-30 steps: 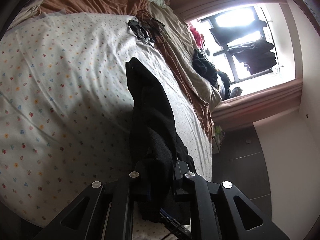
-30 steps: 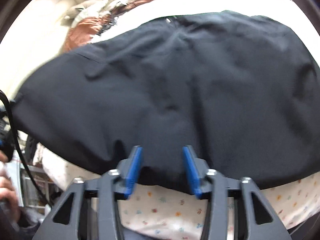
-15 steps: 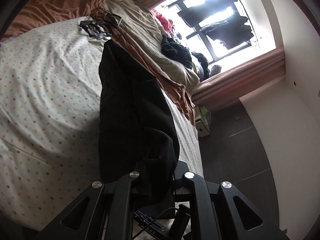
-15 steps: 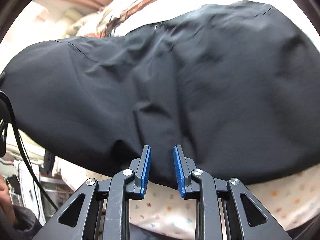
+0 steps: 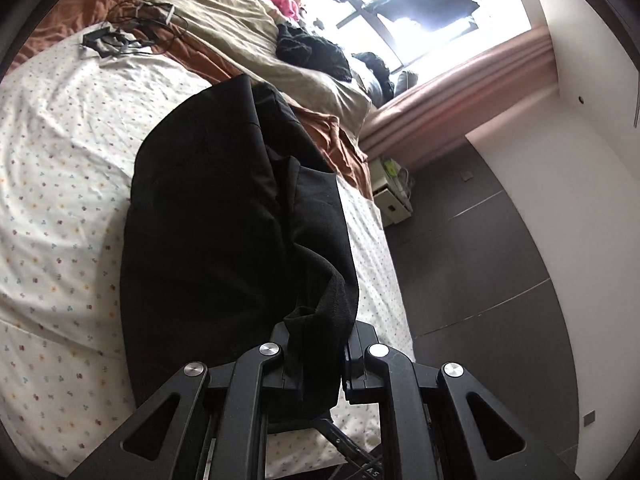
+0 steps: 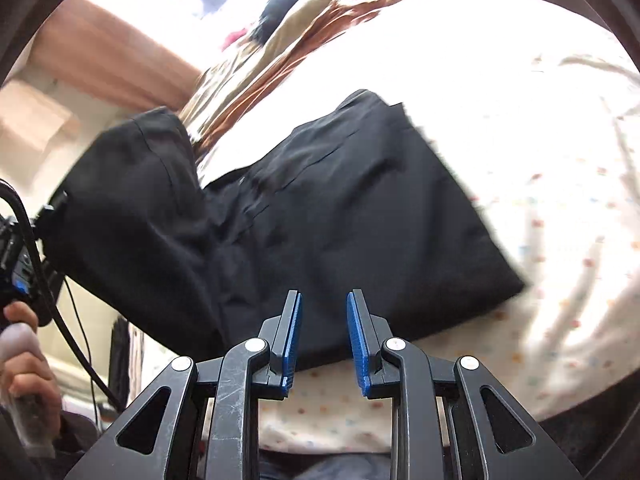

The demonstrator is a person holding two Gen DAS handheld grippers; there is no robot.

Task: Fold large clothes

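A large black garment (image 5: 224,220), trousers by the look of its pleats, lies partly on the flowered bed sheet (image 5: 60,200). My left gripper (image 5: 316,360) is shut on a bunched end of it, and the cloth hangs out of the jaws and runs away over the bed. In the right wrist view the black garment (image 6: 340,208) stretches from the raised left end down to my right gripper (image 6: 323,332). Its near hem fills the narrow gap between the blue pads (image 6: 294,332), which are shut on it. The flowered sheet (image 6: 560,200) shows beyond.
Brown and beige blankets (image 5: 280,60) are heaped along the bed's far side, with cables and small dark devices (image 5: 120,36) and a pile of dark clothes (image 5: 312,48). Dark floor (image 5: 480,260) and a white box (image 5: 392,196) lie beside the bed. A hand (image 6: 24,360) holds the other gripper.
The right jaws have narrowed onto the hem. Both grippers have moved and rolled with the garment, which now looks smaller in the right view, and more sheet shows there.
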